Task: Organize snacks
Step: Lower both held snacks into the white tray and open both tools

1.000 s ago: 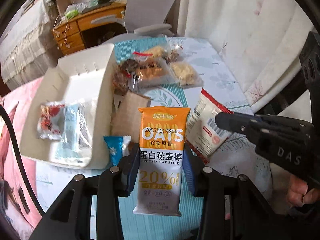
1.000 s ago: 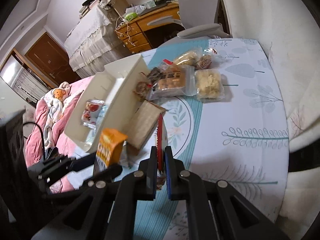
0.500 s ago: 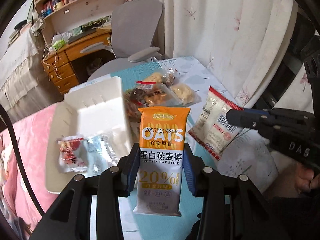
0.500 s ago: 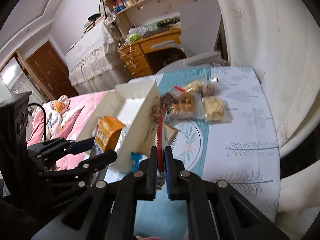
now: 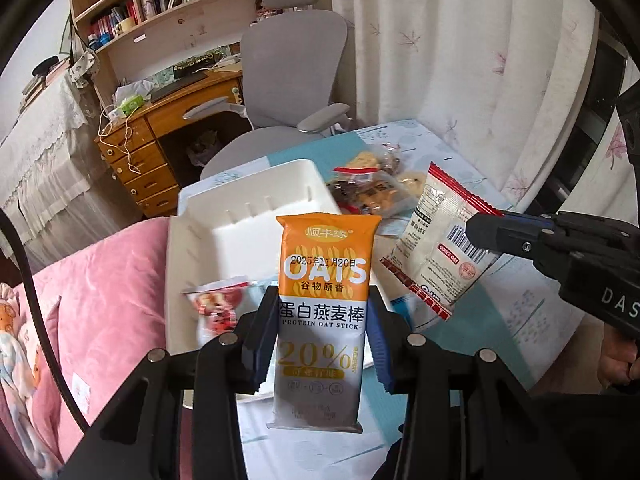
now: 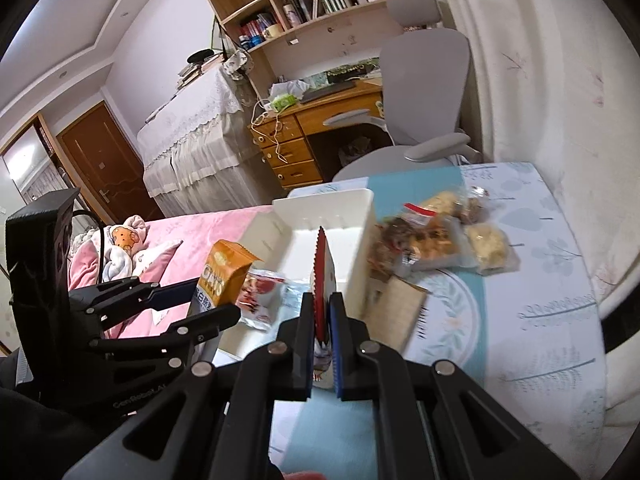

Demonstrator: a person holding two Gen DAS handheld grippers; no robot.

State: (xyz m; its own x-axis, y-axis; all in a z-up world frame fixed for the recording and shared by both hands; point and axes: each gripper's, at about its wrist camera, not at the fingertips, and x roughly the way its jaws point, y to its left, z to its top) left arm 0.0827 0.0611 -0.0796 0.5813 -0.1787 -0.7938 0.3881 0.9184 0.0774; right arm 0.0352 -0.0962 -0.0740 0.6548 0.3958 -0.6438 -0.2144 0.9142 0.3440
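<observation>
While raised over tabletop (image 6: 540, 320):
Left tool (image 5: 320, 332): pinching oat bar (image 5: 326, 280), upright.
Right tool (image 6: 322, 344): pinching red-edged packet (image 6: 320, 264) edgewise.
Tray (image 5: 256, 208): holding red snack (image 5: 214, 304).

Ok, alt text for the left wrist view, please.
The left gripper holds an orange-and-white oat stick packet upright between its jaws, above a white bin. At right, the right gripper pinches a red-edged white snack packet; more bagged snacks lie on the table behind.
</observation>
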